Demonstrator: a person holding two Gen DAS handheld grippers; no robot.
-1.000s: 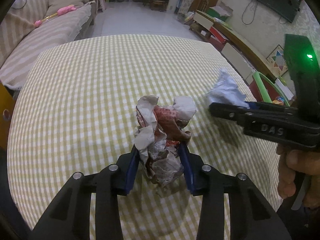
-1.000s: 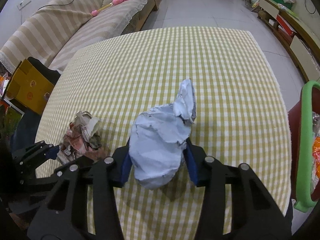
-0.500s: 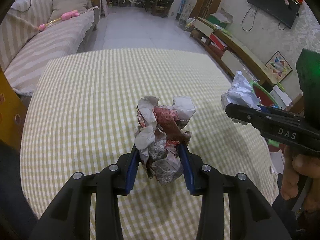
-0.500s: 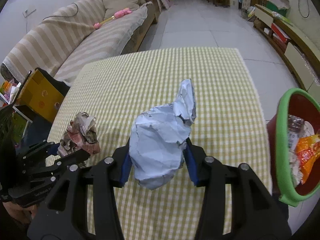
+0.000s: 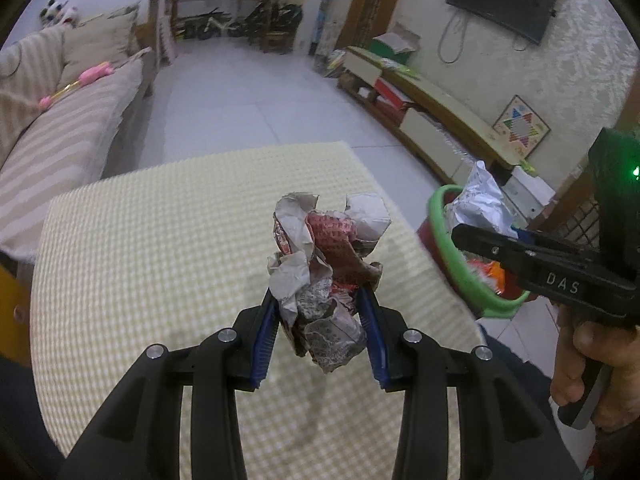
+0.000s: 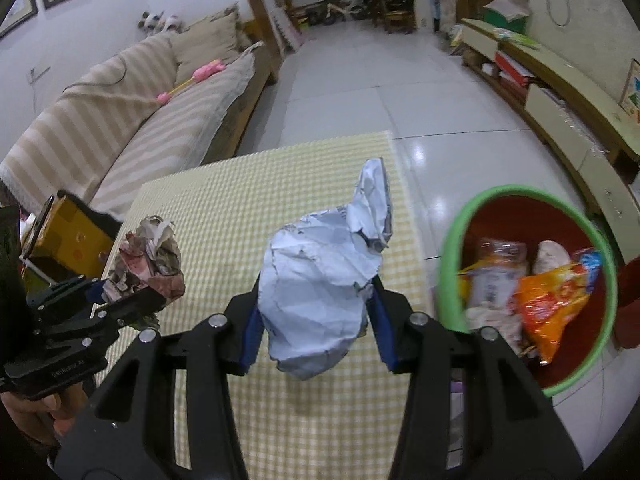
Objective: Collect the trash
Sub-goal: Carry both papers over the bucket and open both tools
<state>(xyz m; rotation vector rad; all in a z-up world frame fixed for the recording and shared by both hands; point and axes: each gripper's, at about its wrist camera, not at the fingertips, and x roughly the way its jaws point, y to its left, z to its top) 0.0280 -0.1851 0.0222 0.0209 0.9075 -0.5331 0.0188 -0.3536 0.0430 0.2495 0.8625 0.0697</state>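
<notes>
Crumpled matt paper wad (image 6: 320,300); glossy floor tiles (image 6: 400,92)

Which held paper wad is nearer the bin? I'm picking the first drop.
The pale blue-white wad in the right gripper; the red-printed wad is farther from the bin.

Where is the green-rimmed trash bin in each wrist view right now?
Left wrist: green-rimmed trash bin at mid-right, partly behind the right gripper.
Right wrist: same bin at lower right, open, wrappers inside.
Shared landmark: checked tablecloth, whose right edge borders the bin in both views.
</notes>
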